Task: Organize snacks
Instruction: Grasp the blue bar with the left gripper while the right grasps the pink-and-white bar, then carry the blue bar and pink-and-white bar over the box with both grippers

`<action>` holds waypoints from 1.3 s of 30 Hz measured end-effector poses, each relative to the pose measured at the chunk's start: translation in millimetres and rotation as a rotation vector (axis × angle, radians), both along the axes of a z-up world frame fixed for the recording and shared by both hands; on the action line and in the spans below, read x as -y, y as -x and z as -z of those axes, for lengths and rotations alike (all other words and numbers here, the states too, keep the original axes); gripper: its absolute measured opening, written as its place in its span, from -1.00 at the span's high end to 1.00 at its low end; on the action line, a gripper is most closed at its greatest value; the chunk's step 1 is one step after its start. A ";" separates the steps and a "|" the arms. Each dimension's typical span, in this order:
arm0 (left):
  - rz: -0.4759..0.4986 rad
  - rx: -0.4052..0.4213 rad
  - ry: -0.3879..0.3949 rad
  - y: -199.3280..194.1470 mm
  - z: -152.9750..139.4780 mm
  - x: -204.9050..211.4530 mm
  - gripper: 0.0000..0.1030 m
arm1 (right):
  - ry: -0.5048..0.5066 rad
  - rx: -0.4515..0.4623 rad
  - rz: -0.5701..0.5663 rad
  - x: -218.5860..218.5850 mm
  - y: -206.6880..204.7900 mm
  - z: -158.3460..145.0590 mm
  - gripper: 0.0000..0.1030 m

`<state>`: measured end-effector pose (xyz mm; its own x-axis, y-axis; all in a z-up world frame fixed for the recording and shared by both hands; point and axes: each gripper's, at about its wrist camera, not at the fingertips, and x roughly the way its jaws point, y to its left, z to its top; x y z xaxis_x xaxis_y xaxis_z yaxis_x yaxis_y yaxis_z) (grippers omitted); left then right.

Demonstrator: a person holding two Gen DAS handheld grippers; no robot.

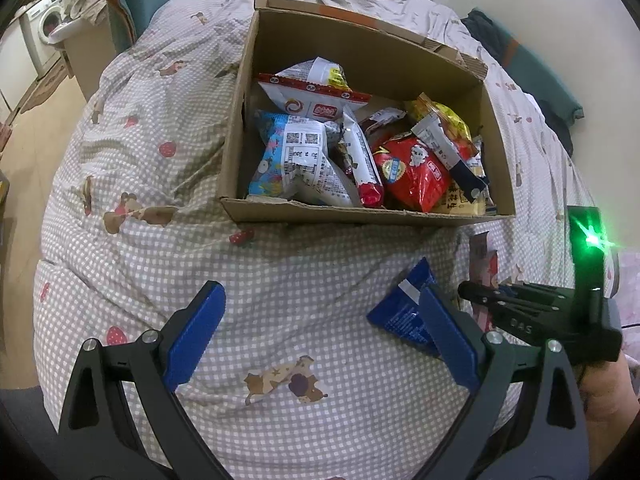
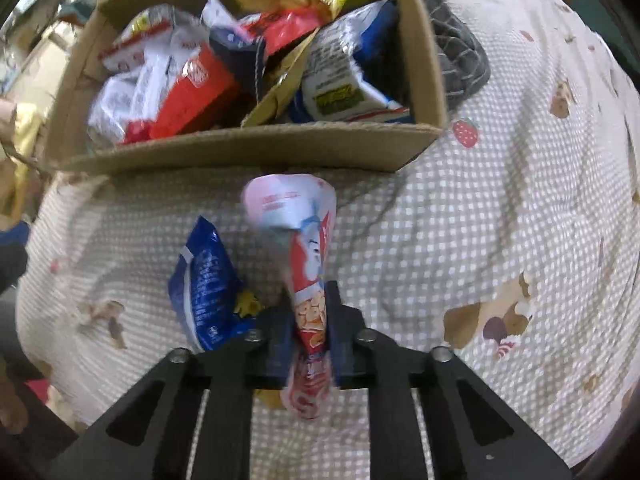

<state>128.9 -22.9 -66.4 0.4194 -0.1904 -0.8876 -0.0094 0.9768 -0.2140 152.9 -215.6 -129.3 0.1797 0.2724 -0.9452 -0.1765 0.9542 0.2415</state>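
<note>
An open cardboard box (image 1: 360, 212) (image 2: 248, 148) holding several snack packets sits on a checked bedspread. My right gripper (image 2: 311, 312) is shut on a pink and red snack packet (image 2: 296, 216), just in front of the box's near wall. A blue snack packet (image 2: 204, 280) (image 1: 404, 304) lies on the bedspread beside it. In the left wrist view my left gripper (image 1: 320, 320) stands open over bare bedspread, nothing between its blue pads, and the right gripper's black body (image 1: 540, 312) shows at the right edge.
The bedspread (image 1: 180, 208) is soft and wrinkled, with a dark grey cloth (image 2: 460, 60) to the right of the box. A washing machine (image 1: 44, 28) and wooden floor lie far left, off the bed.
</note>
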 end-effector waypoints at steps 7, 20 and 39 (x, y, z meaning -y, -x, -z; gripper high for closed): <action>0.001 -0.031 -0.003 0.8 5.6 0.9 -0.86 | -0.094 -0.132 -0.137 -38.5 23.9 11.7 0.80; -0.249 -0.336 0.143 29.2 55.0 -5.7 -0.86 | -0.272 -0.004 0.029 22.4 24.0 -42.3 0.80; -0.141 -0.321 -0.005 22.2 80.1 72.5 0.34 | -0.314 0.071 0.131 71.2 29.3 -60.9 0.80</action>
<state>106.7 -95.4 -146.6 0.1404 -0.1460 -0.9793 -0.2108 0.9620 -0.1736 123.6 -286.8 -68.4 0.2945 0.5180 -0.8031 -0.0838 0.8511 0.5182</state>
